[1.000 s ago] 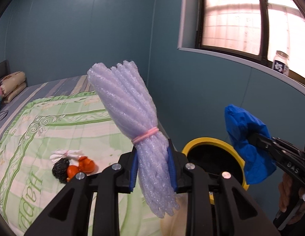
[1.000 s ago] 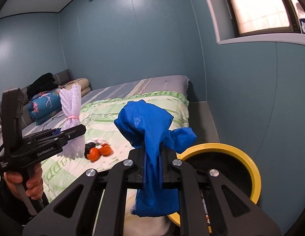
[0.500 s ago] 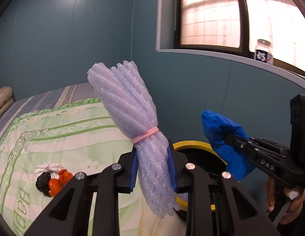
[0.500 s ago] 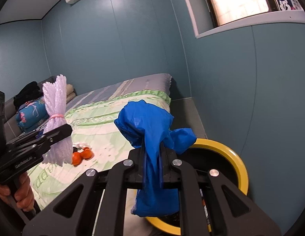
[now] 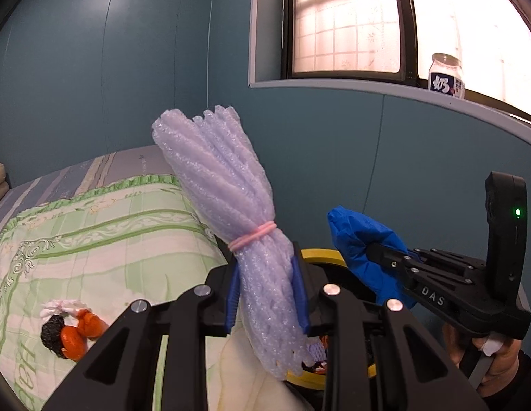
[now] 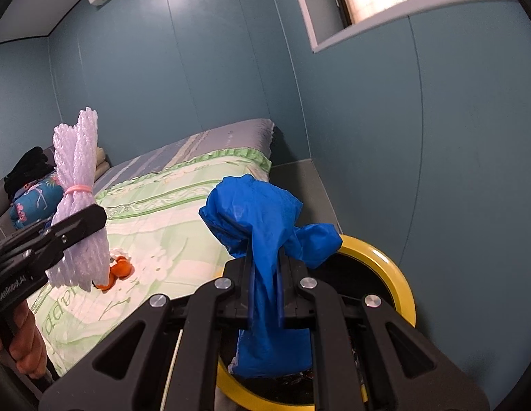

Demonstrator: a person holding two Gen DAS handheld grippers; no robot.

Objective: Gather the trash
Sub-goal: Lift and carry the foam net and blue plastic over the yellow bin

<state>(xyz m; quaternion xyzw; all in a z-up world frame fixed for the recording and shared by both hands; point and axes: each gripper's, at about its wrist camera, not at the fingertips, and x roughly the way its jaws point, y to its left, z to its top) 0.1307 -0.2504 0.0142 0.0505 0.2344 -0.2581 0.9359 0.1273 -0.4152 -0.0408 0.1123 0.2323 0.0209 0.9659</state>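
Black gripper (image 5: 268,296), blue pads (image 5: 232,294), silver screws

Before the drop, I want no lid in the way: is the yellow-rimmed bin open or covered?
Open. The yellow-rimmed bin shows a dark uncovered mouth inside its ring, with no lid across it; the blue plastic bag hides part of it.

The bed (image 6: 203,157) carries a green-and-white floral quilt (image 5: 104,239); on the quilt lies a small heap of orange peel (image 5: 84,328) with a black clump and white tissue; folded bedding (image 6: 32,202) sits at its head.
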